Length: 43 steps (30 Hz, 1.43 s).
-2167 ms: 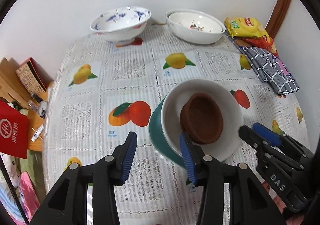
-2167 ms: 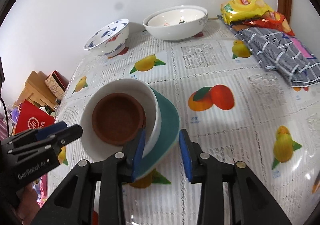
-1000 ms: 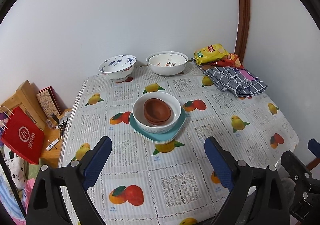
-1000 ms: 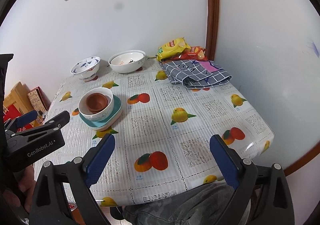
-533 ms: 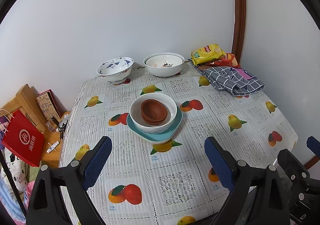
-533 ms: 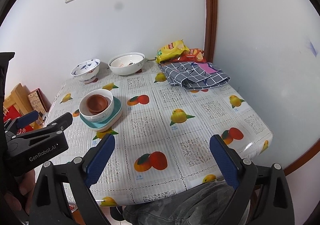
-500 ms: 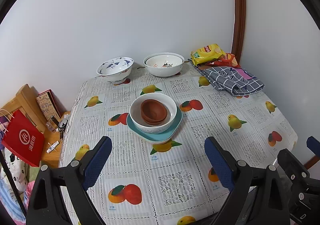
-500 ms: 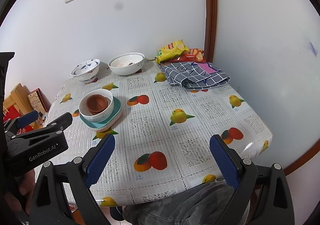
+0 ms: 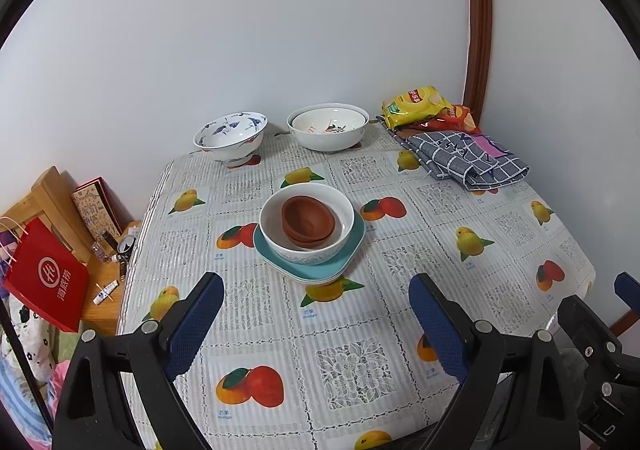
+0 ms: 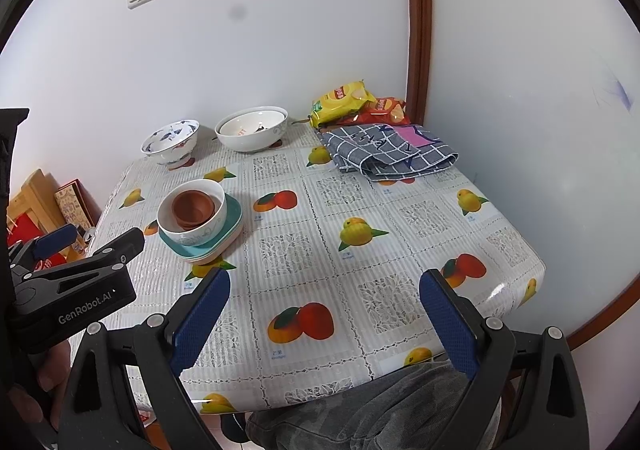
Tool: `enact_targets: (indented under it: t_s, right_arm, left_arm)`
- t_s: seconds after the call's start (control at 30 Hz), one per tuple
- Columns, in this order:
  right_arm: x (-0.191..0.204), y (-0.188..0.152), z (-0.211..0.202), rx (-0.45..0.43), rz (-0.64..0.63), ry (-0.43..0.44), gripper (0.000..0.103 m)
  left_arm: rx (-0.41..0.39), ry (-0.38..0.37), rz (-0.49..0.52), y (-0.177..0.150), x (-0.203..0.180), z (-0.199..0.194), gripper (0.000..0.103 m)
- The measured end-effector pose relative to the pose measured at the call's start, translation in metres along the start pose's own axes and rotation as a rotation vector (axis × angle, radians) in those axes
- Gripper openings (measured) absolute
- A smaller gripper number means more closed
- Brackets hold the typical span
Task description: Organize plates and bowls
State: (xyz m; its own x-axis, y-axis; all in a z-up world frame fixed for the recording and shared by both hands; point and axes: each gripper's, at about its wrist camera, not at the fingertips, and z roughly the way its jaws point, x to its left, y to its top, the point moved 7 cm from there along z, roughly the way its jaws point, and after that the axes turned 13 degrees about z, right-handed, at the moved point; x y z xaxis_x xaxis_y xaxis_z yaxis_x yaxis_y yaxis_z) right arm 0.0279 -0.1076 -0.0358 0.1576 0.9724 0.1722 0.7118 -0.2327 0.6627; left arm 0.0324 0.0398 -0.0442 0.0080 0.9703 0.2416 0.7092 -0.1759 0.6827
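Note:
A stack stands mid-table: brown bowls (image 9: 308,222) (image 10: 194,206) nested in a white bowl (image 9: 306,250) (image 10: 196,234), on teal plates (image 9: 352,256) (image 10: 232,228). At the back by the wall sit a blue-patterned bowl (image 9: 230,136) (image 10: 170,144) and a large white bowl (image 9: 328,126) (image 10: 252,130). My left gripper (image 9: 316,316) hangs wide open above the table's near part, well short of the stack. My right gripper (image 10: 324,308) is also wide open over the front edge, empty. The left gripper's body (image 10: 76,286) shows at the right wrist view's left side.
A checked grey cloth (image 9: 468,158) (image 10: 388,154) and snack bags (image 9: 424,106) (image 10: 352,98) lie at the back right corner. A red bag (image 9: 44,274) and wooden shelf (image 9: 52,202) stand left of the table. A person's trousers (image 10: 360,410) show below the front edge.
Both grippers have let go of the stack, opened wide and pulled back and up from the table. Over the last half second nothing has visibly moved.

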Motion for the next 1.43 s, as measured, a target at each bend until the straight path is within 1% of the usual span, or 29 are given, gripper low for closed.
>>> enact_targets:
  t_s: [0.7, 1.43]
  right_arm:
    - [-0.0001, 0.0005, -0.0017, -0.006, 0.011, 0.004, 0.095]
    - [0.0005, 0.0044, -0.0049, -0.023, 0.016, 0.001, 0.095]
  left_arm:
    - [-0.001, -0.003, -0.001, -0.0045, 0.0017, 0.0003, 0.094]
    - [-0.009, -0.002, -0.01, 0.0, 0.003, -0.0016, 0.094]
